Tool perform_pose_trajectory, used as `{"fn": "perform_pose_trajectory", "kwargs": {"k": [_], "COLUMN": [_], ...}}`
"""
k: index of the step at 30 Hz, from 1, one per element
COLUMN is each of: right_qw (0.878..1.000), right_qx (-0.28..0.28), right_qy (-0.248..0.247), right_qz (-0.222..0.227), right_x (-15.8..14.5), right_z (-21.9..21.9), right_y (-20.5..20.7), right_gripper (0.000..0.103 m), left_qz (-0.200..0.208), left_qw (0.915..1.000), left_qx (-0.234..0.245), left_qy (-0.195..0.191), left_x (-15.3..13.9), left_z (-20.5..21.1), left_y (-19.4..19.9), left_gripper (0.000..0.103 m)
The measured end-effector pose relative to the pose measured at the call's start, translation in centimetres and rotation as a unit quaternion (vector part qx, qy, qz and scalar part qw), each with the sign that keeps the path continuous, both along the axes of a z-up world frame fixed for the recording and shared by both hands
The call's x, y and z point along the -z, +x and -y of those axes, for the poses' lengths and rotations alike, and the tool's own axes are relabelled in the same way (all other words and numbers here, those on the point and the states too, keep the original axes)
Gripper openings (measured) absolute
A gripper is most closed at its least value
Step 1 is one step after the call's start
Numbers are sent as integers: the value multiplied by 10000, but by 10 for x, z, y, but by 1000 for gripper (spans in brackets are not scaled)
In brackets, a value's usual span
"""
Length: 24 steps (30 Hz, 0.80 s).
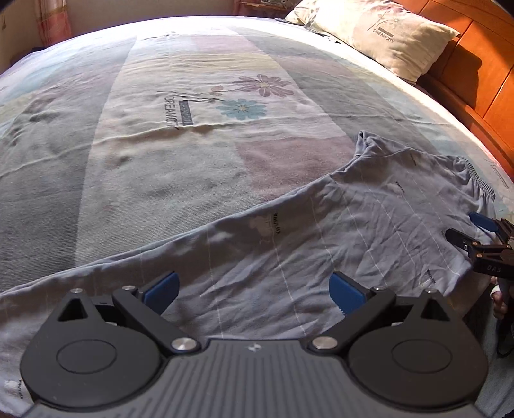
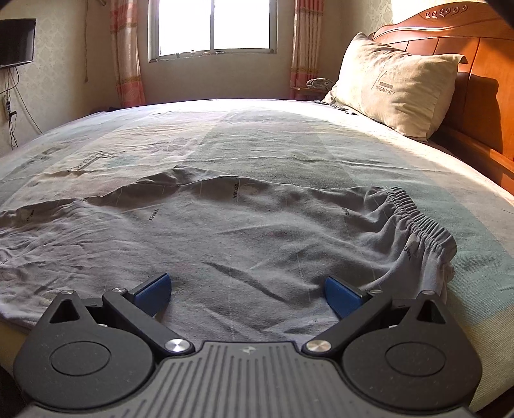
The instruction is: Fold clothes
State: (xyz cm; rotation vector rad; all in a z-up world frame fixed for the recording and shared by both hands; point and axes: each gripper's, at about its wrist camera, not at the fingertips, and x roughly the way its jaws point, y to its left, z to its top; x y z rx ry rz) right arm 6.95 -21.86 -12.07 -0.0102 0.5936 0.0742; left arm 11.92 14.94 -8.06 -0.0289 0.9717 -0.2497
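Grey-blue trousers [image 1: 289, 231] with thin white lines and small printed words lie spread flat and wrinkled along the near side of the bed. Their elastic waistband [image 1: 478, 183] is at the right end. In the right wrist view the trousers [image 2: 241, 231] fill the foreground, with the gathered waistband [image 2: 417, 222] at the right. My left gripper [image 1: 253, 283] is open just above the middle of the cloth, nothing between its blue pads. My right gripper [image 2: 246, 283] is open too, low over the cloth near the waistband. It also shows at the right edge as the right gripper [image 1: 467, 228].
The bed carries a pastel flowered sheet [image 1: 192, 128]. A pillow [image 2: 395, 83] leans on the orange wooden headboard [image 2: 482, 64] at the far right. Behind the bed are a window [image 2: 212, 25] with curtains and a wall screen [image 2: 16, 41].
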Motion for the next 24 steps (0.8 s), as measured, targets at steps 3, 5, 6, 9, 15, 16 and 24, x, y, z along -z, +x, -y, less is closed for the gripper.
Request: {"fn": "perform_pose_trajectory", "kwargs": {"k": [3,5,6,9,15,16,24], "right_qw": [10000,10000,9999,9999,9998,9998,9996], "right_qx": [52,87,100,130,141,143,168], "right_qy": [-1,-39,-55,-59,-85,-88,-118], "right_qz": [-6,0,9,39,123,132,173], "right_x": [0,1,1,2,3,3,4], "right_z": [-1,-3,-4,-5,-6,-7,-8], "right_y": [1,2,3,4,3,3,2], "right_gripper": [103,103,103,103,103,103,103], "left_qz": [103,125,138,318,738,666,727], "left_qw": [9995,9989,9982,9968,9949,9944,9894], "left_qx": [-272,-439,-509,-549,-370,-458,-1227], "left_qy": [151,-142,-299,-492,578,680,255], "left_x": [10,6,2,-13,-11,-3,14], "left_z": [-13,-28,-34,-44,-54,-60,-110], "left_y": [14,16,15,3,-42,-46,-88], "left_gripper": [99,100,100,100,100,100,101]}}
